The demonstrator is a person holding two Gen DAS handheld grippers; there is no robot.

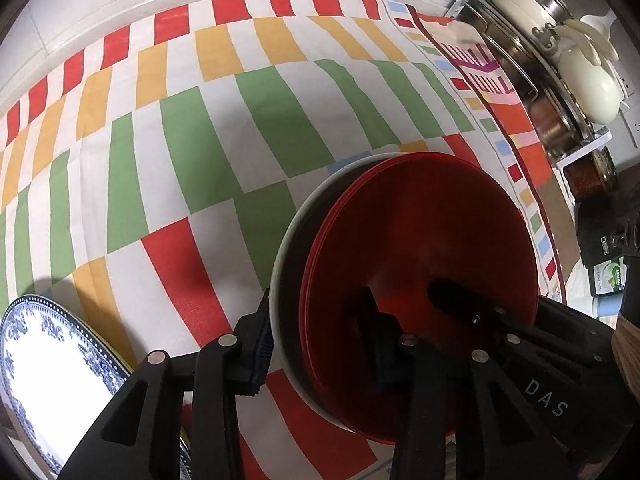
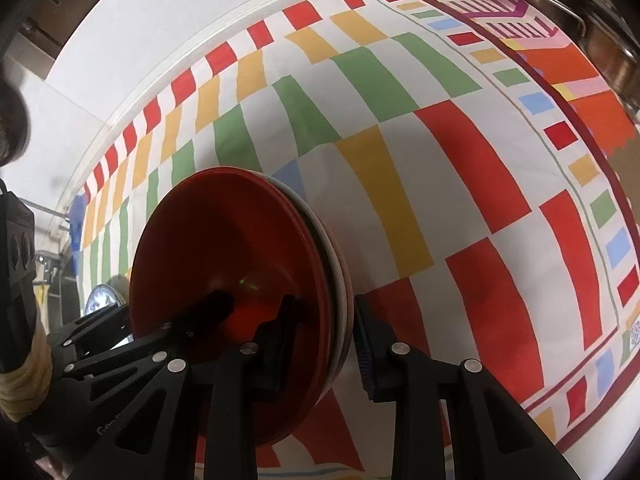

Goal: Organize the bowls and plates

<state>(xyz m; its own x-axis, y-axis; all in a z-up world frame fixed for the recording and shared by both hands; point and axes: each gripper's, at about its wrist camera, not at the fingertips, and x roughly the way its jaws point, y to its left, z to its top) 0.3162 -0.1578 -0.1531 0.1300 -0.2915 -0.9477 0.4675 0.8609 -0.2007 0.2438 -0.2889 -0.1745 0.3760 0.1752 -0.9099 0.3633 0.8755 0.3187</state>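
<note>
Right now both grippers reach at one stack of plates from two sides. The stack is red plates (image 1: 420,232) on top of a white plate (image 1: 286,256), and it sits above the bright striped cloth (image 1: 200,120) on the counter. The left gripper (image 1: 320,344) has its jaws set narrow around the stack's rim, one finger under the white plate and one on top of the red ones. The outer pad looks just beside the white rim, so I cannot tell if it is squeezing yet. The right gripper (image 2: 320,336) is on the other side, jaws narrow too, with one finger on the red top. Its outer pad shows a thin gap from the rim, so it does not seem to pinch yet. A blue and white plate (image 1: 52,364) lies on the cloth, near the left gripper. What could go wrong? The plates are smooth and loose on each other. If one side grips or lifts and the other does not, the stack could tip and the red plates could slide off. It could also bump the blue and white plate.
</note>
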